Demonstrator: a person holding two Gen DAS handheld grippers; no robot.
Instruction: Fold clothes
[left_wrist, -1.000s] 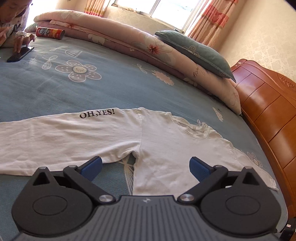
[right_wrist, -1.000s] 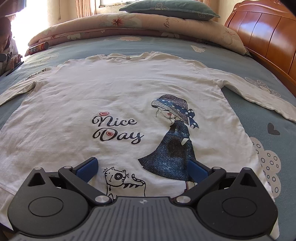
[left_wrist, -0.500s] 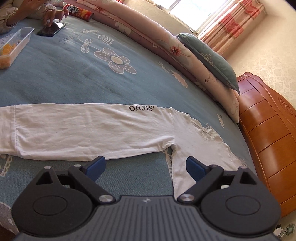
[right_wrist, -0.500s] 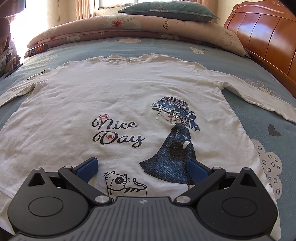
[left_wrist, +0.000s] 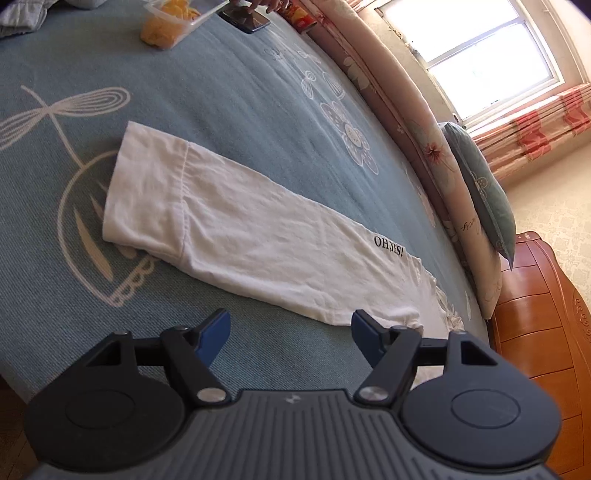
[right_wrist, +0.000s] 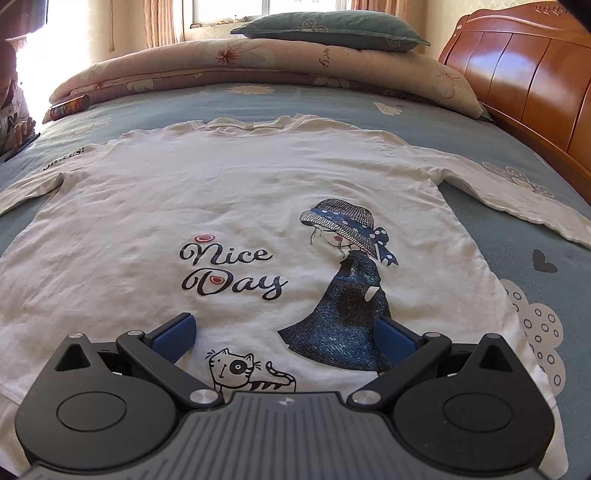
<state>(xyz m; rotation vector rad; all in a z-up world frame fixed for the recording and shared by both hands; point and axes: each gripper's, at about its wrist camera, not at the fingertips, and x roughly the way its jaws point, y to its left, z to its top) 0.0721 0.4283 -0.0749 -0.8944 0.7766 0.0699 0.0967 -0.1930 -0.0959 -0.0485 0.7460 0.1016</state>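
- My left tool hangs spread wide, gripping nothing, just short of the shirt's left sleeve, which lies stretched flat across the bed.
- My right tool is likewise spread and empty, over the hem of the shirt.
- The shirt lies print-up, fully spread, 0 folds visible; every fold remains.

My left wrist camera sat low over the bed, rolled to one side, looking along the white shirt's left sleeve toward the window, its tongs in the foreground. My right wrist camera hovered close above the shirt's hem, level, facing up the shirt toward the rolled quilt and headboard. Both views shared the "OH,YES!" sleeve, the quilt and the green pillow.
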